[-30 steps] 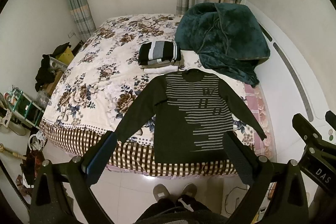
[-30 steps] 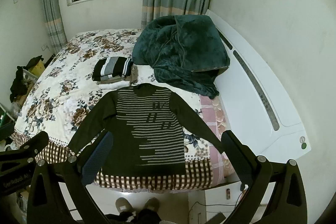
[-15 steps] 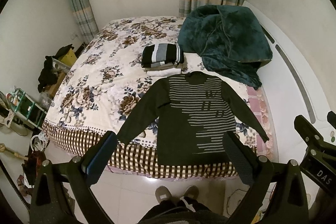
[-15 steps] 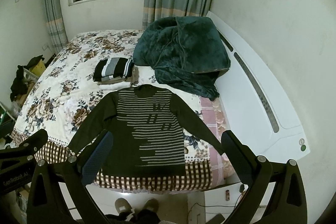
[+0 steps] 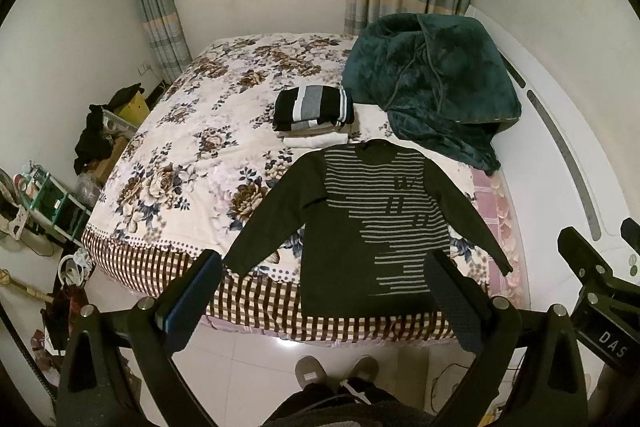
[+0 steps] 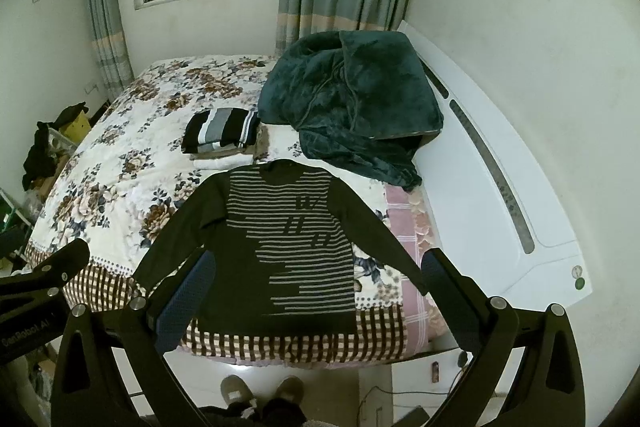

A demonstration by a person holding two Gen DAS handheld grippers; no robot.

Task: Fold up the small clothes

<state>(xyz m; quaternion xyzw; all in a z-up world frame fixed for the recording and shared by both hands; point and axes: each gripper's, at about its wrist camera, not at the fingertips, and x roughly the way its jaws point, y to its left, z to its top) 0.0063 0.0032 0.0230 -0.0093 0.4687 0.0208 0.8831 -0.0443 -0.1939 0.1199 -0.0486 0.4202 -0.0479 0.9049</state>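
Note:
A dark long-sleeved sweater point(image 5: 368, 223) with grey stripes lies flat, face up, on the near edge of the bed, sleeves spread; it also shows in the right wrist view point(image 6: 288, 239). Its hem hangs over the bed's front edge. My left gripper point(image 5: 324, 299) is open and empty, held high above the floor in front of the hem. My right gripper point(image 6: 316, 299) is open and empty too, well back from the sweater. A stack of folded clothes point(image 5: 314, 115) with a black-and-grey striped top sits just beyond the collar, also in the right wrist view point(image 6: 220, 137).
The bed has a floral cover point(image 5: 192, 163) with a checked edge. A crumpled dark green blanket point(image 5: 432, 87) lies at the back right against the white headboard point(image 6: 496, 195). Clutter and a shelf point(image 5: 52, 199) stand on the left floor. My feet point(image 5: 336, 371) stand on the white tiles.
Both grippers have drawn back and risen slightly, so the bed and sweater look a little farther away. The sweater and the stack have not moved.

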